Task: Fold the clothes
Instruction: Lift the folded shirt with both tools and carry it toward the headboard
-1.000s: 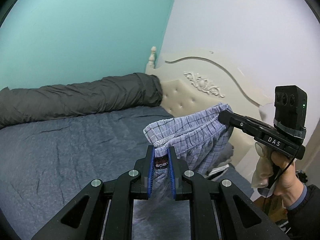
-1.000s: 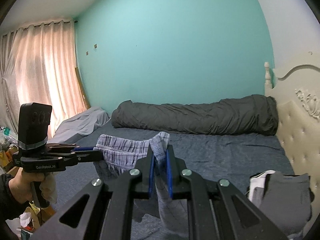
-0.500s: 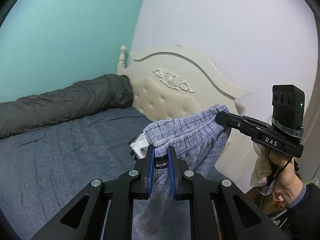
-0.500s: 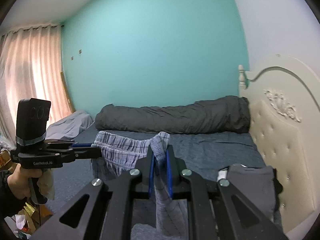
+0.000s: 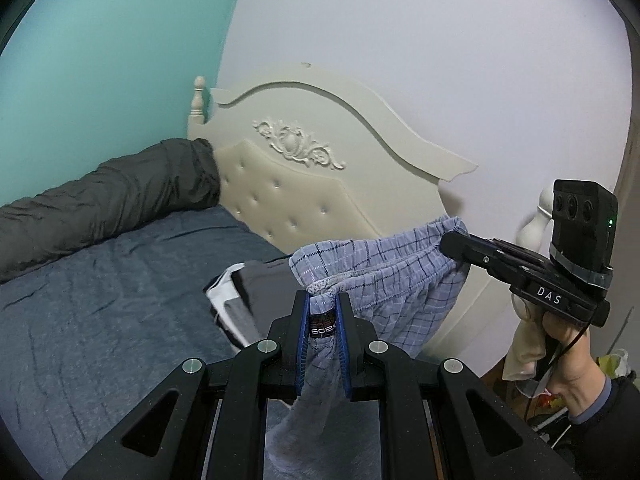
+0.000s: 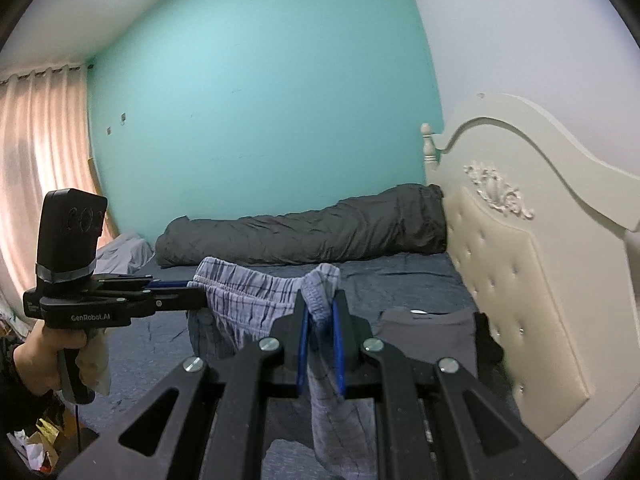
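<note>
A pair of light blue checked shorts (image 5: 384, 264) hangs in the air between both grippers, held by its elastic waistband. My left gripper (image 5: 323, 300) is shut on one end of the waistband, with the shorts' dark label between its blue pads. My right gripper (image 6: 320, 300) is shut on the other end of the shorts (image 6: 248, 296). In each wrist view the other gripper shows at the side: the right gripper (image 5: 446, 242), the left gripper (image 6: 200, 294). The legs of the shorts dangle below, over the dark blue bed (image 5: 100, 300).
A stack of folded dark and white clothes (image 5: 248, 292) (image 6: 432, 324) lies on the bed beside the cream tufted headboard (image 5: 304, 184). A rolled dark grey duvet (image 6: 304, 232) runs along the teal wall. Curtains (image 6: 36, 168) hang at the left, and clutter lies on the floor.
Both grippers have swung toward the headboard with the shorts stretched between them. The headboard and the folded stack now sit closer and more central. Neither grip has changed.
</note>
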`<state>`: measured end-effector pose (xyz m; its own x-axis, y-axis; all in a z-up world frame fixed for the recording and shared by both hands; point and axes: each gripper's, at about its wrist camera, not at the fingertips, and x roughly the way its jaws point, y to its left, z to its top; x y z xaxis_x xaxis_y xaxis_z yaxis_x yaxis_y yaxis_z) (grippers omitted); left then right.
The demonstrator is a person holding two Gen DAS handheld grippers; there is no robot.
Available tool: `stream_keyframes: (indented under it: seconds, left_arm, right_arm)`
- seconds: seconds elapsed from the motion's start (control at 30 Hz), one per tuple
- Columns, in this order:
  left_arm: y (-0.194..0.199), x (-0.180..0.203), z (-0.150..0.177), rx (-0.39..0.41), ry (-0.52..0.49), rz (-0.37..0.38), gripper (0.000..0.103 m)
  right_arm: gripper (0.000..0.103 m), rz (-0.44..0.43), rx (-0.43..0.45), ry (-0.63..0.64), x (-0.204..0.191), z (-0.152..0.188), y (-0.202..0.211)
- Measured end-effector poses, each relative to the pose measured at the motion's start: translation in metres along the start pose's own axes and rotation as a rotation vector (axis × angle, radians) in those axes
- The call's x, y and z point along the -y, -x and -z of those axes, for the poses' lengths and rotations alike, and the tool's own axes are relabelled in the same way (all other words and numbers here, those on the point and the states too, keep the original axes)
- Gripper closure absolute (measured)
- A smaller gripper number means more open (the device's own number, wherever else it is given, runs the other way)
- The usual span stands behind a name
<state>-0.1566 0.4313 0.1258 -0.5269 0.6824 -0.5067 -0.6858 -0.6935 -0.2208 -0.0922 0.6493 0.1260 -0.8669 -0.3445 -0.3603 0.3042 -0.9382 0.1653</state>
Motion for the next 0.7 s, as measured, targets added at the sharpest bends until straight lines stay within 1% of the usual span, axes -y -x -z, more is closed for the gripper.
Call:
stream_keyframes:
  seconds: [0.13,0.23,0.37,0.57,0.7]
  left_arm:
    - [-0.023,0.008,-0.011,-0.014,-0.008,0.008,0.089]
    - [-0.046,0.009,-0.018,-0.038,0.003,0.018,0.089]
    - [-0.075,0.01,-0.027,-0.062,-0.008,0.015,0.089]
    - [-0.129,0.0,-0.042,-0.098,-0.012,-0.004,0.089]
    - [-0.17,-0.02,-0.058,-0.124,0.01,-0.012,0.089]
  right_arm:
    - [0.093,0.02,0.008,-0.02,0.023,0.004,0.005]
    - [0.093,0.035,0.006,-0.037,0.042,0.006,0.003]
    - [0.093,0.051,0.001,-0.047,0.063,0.008,0.0]
    - [0.093,0.084,-0.034,-0.053,0.1,0.006,-0.027]
    - [0.093,0.106,-0.067,-0.044,0.123,-0.002,-0.055]
